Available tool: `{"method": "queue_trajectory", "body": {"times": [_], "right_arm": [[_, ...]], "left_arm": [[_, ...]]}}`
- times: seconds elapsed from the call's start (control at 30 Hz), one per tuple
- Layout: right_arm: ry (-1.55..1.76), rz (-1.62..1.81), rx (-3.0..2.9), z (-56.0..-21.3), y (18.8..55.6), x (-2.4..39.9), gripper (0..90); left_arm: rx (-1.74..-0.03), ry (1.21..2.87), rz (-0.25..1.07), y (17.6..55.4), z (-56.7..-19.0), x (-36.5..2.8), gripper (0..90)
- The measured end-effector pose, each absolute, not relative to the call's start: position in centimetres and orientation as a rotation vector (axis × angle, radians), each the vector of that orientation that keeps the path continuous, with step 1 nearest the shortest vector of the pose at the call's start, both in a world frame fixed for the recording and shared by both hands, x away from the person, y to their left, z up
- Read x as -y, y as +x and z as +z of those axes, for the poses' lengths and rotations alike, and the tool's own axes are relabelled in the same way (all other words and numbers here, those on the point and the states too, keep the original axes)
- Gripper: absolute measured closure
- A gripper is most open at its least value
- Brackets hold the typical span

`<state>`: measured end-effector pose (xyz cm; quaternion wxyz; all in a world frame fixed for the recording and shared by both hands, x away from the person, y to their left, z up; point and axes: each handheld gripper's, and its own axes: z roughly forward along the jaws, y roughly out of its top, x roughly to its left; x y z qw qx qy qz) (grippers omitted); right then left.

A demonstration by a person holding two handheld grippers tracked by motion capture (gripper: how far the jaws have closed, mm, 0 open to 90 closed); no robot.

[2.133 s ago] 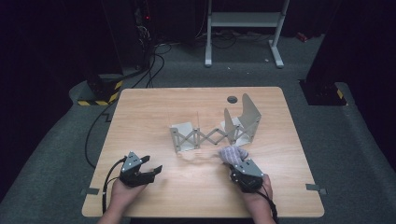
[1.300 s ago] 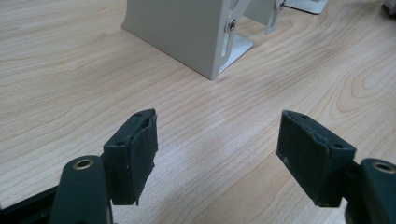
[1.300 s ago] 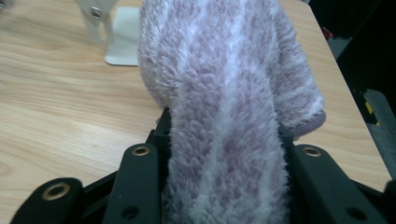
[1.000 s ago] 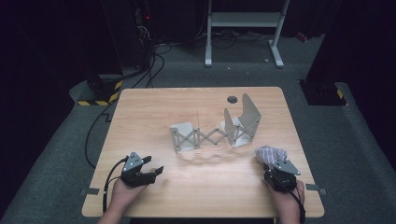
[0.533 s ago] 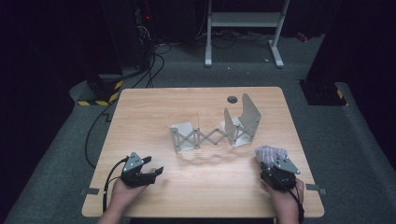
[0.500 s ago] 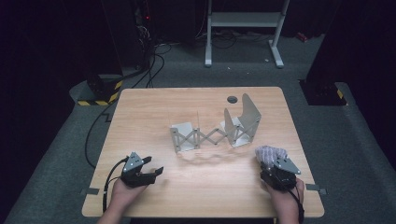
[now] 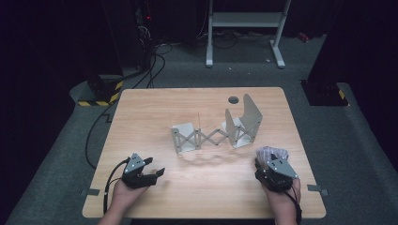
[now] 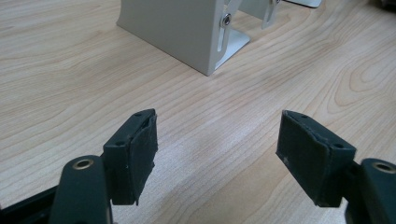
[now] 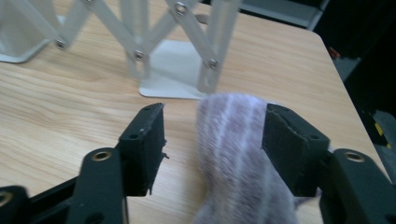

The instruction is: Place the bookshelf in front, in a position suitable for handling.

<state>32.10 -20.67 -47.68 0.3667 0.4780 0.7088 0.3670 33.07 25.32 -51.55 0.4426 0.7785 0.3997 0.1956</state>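
The soft, light striped sock (image 9: 243, 154) lies limp between the released right tongs (image 9: 217, 149), best pinched mid-fold near the bench's (image 7: 155, 112) right edge, while the left tongs (image 8: 219, 154) stand released and empty.

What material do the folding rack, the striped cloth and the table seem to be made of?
The folding rack looks like thin sheet metal painted matt pale grey, with flat strips joined by small rivets. The striped cloth between the jaws of the right gripper seems to be a soft knitted or fleecy fabric, fuzzy, grey with white stripes. The table shows light wood grain, though it may be laminate.
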Motion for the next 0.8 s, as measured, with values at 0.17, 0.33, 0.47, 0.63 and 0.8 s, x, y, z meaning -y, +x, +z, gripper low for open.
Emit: {"method": "queue_trajectory", "body": {"times": [0.17,0.33,0.47,0.63,0.8], "right_arm": [[1.187,1.022,-1.856,-47.4,32.5,19.3,59.9],[1.198,1.016,-1.872,-46.9,35.0,17.3,64.8],[1.226,0.949,-1.854,-46.6,38.1,16.1,63.3],[1.239,0.900,-1.878,-46.6,40.6,14.9,63.9],[1.240,0.885,-1.873,-46.6,41.7,14.3,64.0]], "left_arm": [[-0.998,1.926,0.487,33.0,-51.5,-25.3,29.6],[-0.992,1.929,0.488,32.9,-51.4,-25.3,30.0],[-0.989,1.926,0.485,32.8,-51.4,-25.4,30.0],[-0.996,1.925,0.480,32.8,-51.5,-25.6,30.1],[-0.996,1.918,0.477,32.8,-51.5,-25.7,30.2]]}}
